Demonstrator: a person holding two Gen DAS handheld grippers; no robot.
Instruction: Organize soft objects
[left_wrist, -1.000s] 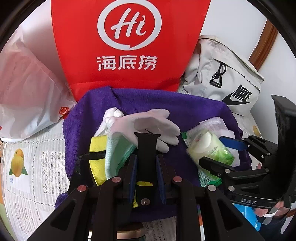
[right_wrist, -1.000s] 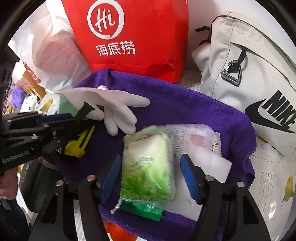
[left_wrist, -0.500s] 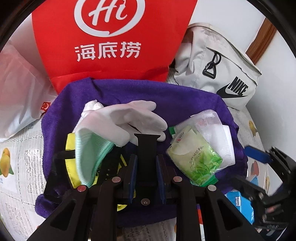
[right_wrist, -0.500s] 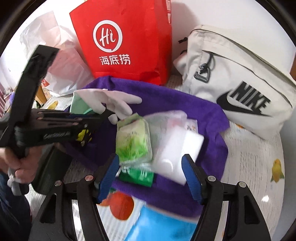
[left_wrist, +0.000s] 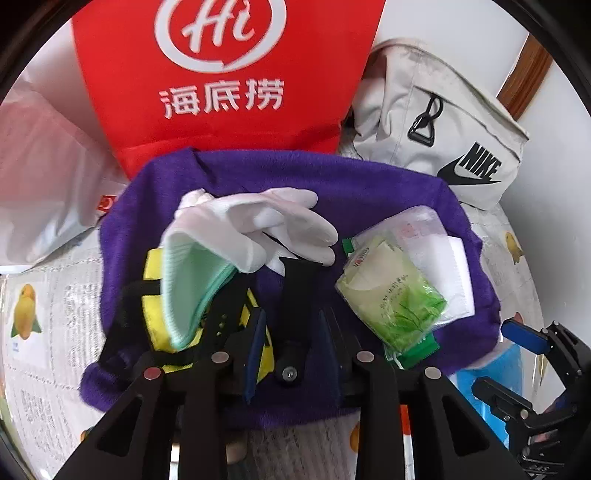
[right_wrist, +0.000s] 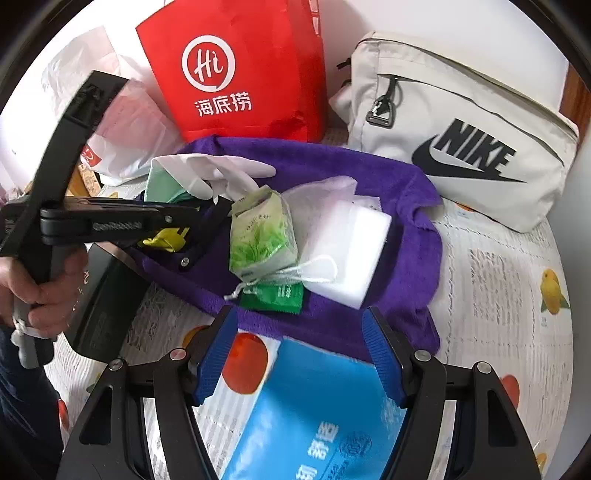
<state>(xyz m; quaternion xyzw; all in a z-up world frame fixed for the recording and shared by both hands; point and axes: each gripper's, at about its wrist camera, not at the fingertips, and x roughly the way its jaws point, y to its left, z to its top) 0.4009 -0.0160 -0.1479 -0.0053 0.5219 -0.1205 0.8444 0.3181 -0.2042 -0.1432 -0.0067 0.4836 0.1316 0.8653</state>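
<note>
A purple towel (left_wrist: 369, 192) carries a white glove (left_wrist: 258, 221) with a mint cuff (left_wrist: 192, 280), a yellow pouch (left_wrist: 151, 295), a green tissue pack (left_wrist: 391, 295) and a white sponge (right_wrist: 351, 251). My left gripper (left_wrist: 291, 325) hangs over the towel's near edge with a black strap (left_wrist: 295, 295) between its jaws. The jaws are opening, and a thin gap shows on each side of the strap. My right gripper (right_wrist: 297, 321) stands open and empty above a blue tissue pack (right_wrist: 314, 406), just in front of the towel (right_wrist: 332, 166).
A red paper bag (right_wrist: 240, 74) and a white Nike bag (right_wrist: 461, 122) stand behind the towel. A translucent plastic bag (left_wrist: 48, 177) lies at the left. A black box (right_wrist: 107, 306) sits by the hand (right_wrist: 48, 288) holding the left gripper. A fruit-print cloth (right_wrist: 498, 295) covers the table.
The right gripper has drawn back from around the green tissue pack to the towel's front edge, over the blue pack. The left jaws have spread off the black strap.
</note>
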